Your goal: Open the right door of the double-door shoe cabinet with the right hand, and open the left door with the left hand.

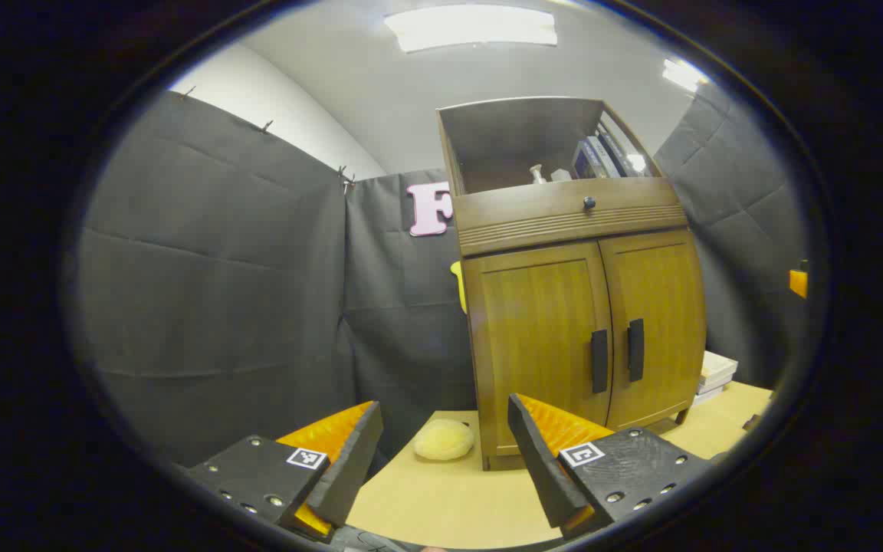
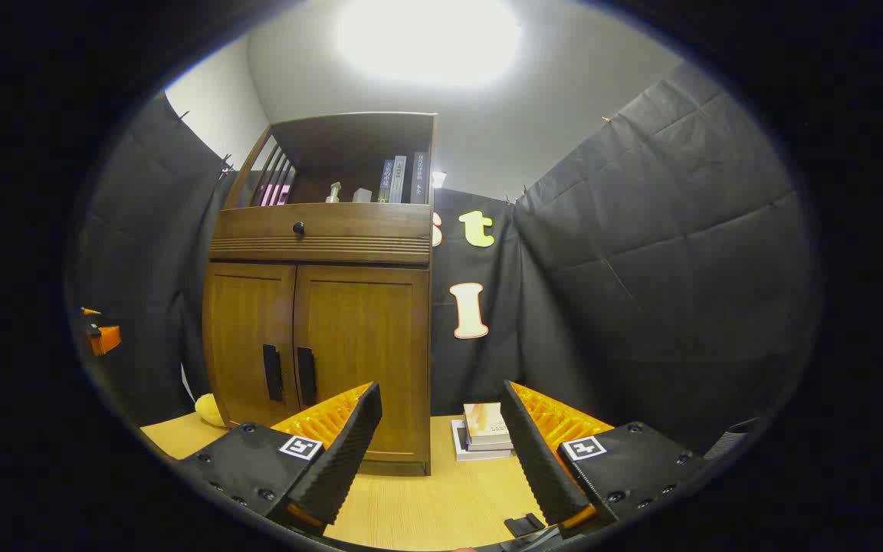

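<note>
One shoe cabinet (image 1: 576, 307), upright on the wooden tabletop (image 1: 441, 498), against the black cloth wall. Two doors, both flush in their frame: left door (image 1: 541, 345), right door (image 1: 656, 326). Two dark handles, one per door, each a vertical bar, set side by side at the centre seam: left handle (image 1: 599, 360), right handle (image 1: 635, 349). Above the doors one drawer front (image 1: 572, 215) with one round knob (image 1: 589, 202).

In the left gripper view I look up at the cabinet from its left front; in the right gripper view, from its right front. Long axis of the cabinet is vertical.

Open top shelf (image 2: 349, 165) holds a row of upright books (image 2: 403, 180), at least three spines, plus two small pale objects (image 2: 346, 193) I cannot identify.

On the tabletop: one soft yellowish lump (image 1: 444, 439) just beside the cabinet's left foot; one short stack of books (image 2: 485, 431) lying flat near its right side, three or so.

Left gripper (image 1: 441, 460): fingers spread wide, nothing between them, well short of the cabinet. Right gripper (image 2: 441, 452): also spread, empty, near the cabinet's right front corner but apart from it. At the far left edge of the right gripper view, a bit of the other gripper is visible.
</note>
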Demonstrator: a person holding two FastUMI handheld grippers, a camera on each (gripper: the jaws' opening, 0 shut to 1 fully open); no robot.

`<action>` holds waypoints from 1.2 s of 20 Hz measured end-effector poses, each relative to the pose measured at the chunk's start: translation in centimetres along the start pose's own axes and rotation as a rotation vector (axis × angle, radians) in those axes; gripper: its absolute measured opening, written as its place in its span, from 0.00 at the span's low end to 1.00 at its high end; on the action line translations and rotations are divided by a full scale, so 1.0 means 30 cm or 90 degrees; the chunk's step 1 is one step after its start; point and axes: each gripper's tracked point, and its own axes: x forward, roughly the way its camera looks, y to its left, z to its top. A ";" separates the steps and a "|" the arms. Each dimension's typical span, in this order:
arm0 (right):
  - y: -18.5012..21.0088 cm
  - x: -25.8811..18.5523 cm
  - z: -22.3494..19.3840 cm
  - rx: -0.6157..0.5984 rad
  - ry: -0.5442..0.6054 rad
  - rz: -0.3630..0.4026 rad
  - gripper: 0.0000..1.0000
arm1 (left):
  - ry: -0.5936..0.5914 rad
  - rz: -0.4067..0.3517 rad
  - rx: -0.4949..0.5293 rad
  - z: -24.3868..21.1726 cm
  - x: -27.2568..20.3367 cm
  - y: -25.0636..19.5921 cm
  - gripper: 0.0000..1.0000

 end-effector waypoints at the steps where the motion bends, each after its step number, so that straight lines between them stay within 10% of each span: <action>1: -0.004 0.002 0.000 -0.001 0.000 -0.001 0.98 | 0.001 0.001 0.002 -0.005 -0.001 0.003 0.96; 24: 0.116 0.164 -0.041 0.028 0.022 0.044 0.98 | -0.011 0.025 0.013 0.023 -0.047 0.019 0.96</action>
